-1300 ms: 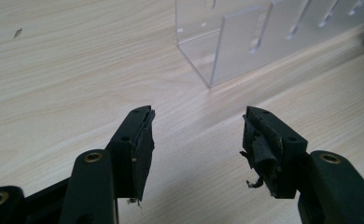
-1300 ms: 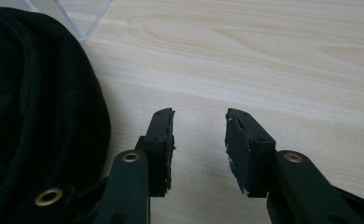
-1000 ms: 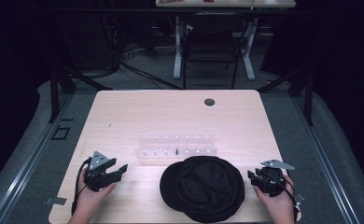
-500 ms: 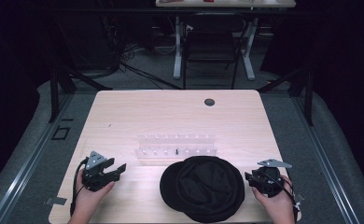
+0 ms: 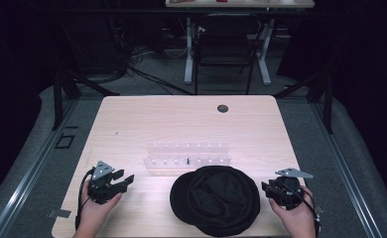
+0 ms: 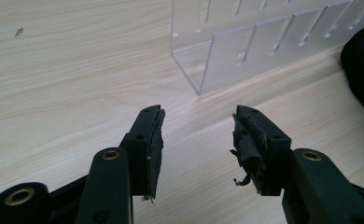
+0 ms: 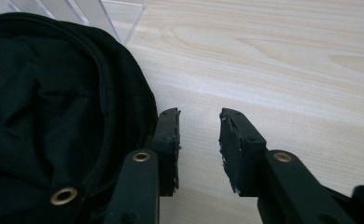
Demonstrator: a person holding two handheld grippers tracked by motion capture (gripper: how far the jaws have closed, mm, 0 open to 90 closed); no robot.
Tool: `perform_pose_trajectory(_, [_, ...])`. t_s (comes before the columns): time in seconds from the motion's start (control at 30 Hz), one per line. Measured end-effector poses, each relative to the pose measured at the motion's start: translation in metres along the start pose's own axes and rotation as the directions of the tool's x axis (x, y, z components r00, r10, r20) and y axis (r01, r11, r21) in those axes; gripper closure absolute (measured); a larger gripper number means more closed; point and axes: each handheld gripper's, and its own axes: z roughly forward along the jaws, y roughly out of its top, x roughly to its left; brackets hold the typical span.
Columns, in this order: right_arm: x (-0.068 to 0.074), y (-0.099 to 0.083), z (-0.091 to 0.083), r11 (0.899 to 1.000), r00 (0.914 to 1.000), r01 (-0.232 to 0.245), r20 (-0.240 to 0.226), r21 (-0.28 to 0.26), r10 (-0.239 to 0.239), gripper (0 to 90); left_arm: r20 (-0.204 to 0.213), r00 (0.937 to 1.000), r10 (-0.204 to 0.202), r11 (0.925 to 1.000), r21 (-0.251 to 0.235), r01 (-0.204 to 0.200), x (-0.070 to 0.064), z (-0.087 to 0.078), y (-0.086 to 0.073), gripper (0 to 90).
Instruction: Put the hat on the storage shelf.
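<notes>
Black fabric cap [image 5: 215, 199]: lies flat at the desk's [image 5: 132, 124] near edge, just before the clear acrylic rack [image 5: 188, 157]. Your left hand-held gripper [image 5: 123, 181] and right hand-held gripper [image 5: 267, 189] flank it, jaws apart, empty, likely staged for grasping.

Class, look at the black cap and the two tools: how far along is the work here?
Nothing looks done yet: the black cap lies flat on the table in front of the clear rack. Both tools are open and empty; the left tool sits apart, the right tool beside the cap's edge. Grasping remains.
</notes>
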Motion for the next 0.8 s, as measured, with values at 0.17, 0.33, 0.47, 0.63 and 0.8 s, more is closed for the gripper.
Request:
perform_pose_trajectory(0.17, [0.003,0.006,-0.006,1.000,0.9997,-0.018,-0.013,0.005,0.018,71.7,-0.003,1.0000,0.007,1.0000,0.006,-0.007,0.001,-0.002,0.000,52.0])
perform_pose_trajectory(0.33, [0.004,0.009,-0.011,0.999,0.9983,-0.043,-0.038,0.015,0.044,73.4,0.001,1.0000,-0.002,0.9998,0.018,0.002,-0.001,-0.001,0.000,52.0])
perform_pose_trajectory(0.47, [0.006,0.011,-0.012,0.998,0.9969,-0.055,-0.054,0.043,0.057,74.3,0.001,1.0000,0.000,0.9998,0.020,0.000,-0.001,-0.001,0.000,52.2])
perform_pose_trajectory(0.63, [0.006,0.013,-0.013,0.992,0.9906,-0.084,-0.100,0.093,0.094,74.6,0.004,1.0000,0.004,0.9997,0.022,-0.004,-0.002,0.000,-0.001,52.2])
perform_pose_trajectory(0.8, [0.008,0.013,-0.007,0.984,0.9875,-0.086,-0.117,0.158,0.105,75.1,0.006,1.0000,0.004,0.9996,0.029,-0.004,-0.003,0.002,-0.001,52.0])
